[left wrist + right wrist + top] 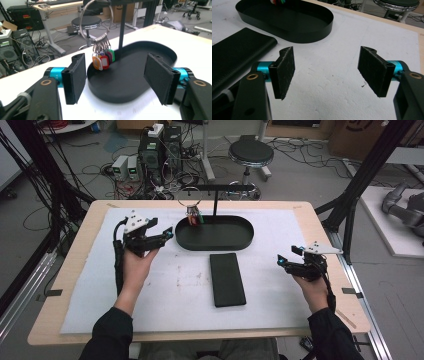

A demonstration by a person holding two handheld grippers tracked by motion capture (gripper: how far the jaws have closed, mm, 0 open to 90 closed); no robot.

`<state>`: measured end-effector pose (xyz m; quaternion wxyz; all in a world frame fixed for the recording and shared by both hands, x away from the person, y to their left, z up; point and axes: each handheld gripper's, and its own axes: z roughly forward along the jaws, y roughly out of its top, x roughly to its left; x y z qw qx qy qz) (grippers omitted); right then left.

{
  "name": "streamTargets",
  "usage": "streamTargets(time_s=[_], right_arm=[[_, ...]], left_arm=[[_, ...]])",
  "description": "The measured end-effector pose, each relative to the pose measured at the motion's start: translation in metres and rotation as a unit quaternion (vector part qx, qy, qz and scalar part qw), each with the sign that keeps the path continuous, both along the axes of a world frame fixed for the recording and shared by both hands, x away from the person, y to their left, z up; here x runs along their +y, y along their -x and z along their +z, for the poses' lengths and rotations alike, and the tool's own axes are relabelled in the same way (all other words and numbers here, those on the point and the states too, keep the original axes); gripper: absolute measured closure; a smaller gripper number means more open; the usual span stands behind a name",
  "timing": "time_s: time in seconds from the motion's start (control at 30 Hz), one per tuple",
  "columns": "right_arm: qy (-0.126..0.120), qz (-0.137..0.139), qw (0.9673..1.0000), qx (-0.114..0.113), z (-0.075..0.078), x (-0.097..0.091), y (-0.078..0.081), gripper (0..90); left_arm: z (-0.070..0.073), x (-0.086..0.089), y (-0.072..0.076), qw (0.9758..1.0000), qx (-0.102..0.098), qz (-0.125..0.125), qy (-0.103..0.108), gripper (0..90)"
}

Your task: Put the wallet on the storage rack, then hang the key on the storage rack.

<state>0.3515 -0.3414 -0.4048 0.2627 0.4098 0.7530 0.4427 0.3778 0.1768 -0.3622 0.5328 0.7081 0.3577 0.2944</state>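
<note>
A black oval tray (235,242) lies at the back middle of the white mat. A black stand (216,200) rises from the tray, and a metal ring with coloured key tags (194,216) hangs from its bar. In front of the tray lies a flat black case (227,279). My left gripper (162,231) is just left of the tray, open and empty. In the left gripper view its jaws (116,62) frame the tray's rim (107,96) and the tags (103,60). My right gripper (288,256) hovers open over bare mat at the right, with the case (234,57) to its left.
The mat (165,290) covers most of the wooden table (80,235). Behind the table stand a round stool (250,154), computer boxes (150,152) and loose cables on the floor. Black frame posts (365,175) rise at both sides.
</note>
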Motion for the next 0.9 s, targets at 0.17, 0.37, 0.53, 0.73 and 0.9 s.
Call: streamTargets(time_s=[0.17,0.37,0.53,0.73,0.9], right_arm=[[-0.003,0.008,1.0000,-0.002,0.001,0.006,0.001,30.3],[-0.007,0.014,0.9999,-0.006,0.003,0.009,0.004,30.3],[-0.023,0.015,0.9996,-0.012,0.006,0.009,0.010,30.3],[-0.028,0.018,0.9994,-0.014,0.007,0.013,0.018,30.3],[-0.031,0.026,0.9992,-0.003,0.004,0.023,0.025,30.3]], left_arm=[[-0.013,0.016,0.029,0.9998,0.018,-0.004,-0.002,29.2],[-0.025,0.026,0.056,0.9992,0.036,0.010,-0.016,28.4],[-0.033,0.038,0.068,0.9992,0.029,0.022,-0.014,28.4],[-0.038,0.048,0.070,0.9991,0.030,0.029,0.005,27.4],[-0.037,0.048,0.072,0.9994,0.022,0.028,0.000,27.2]])
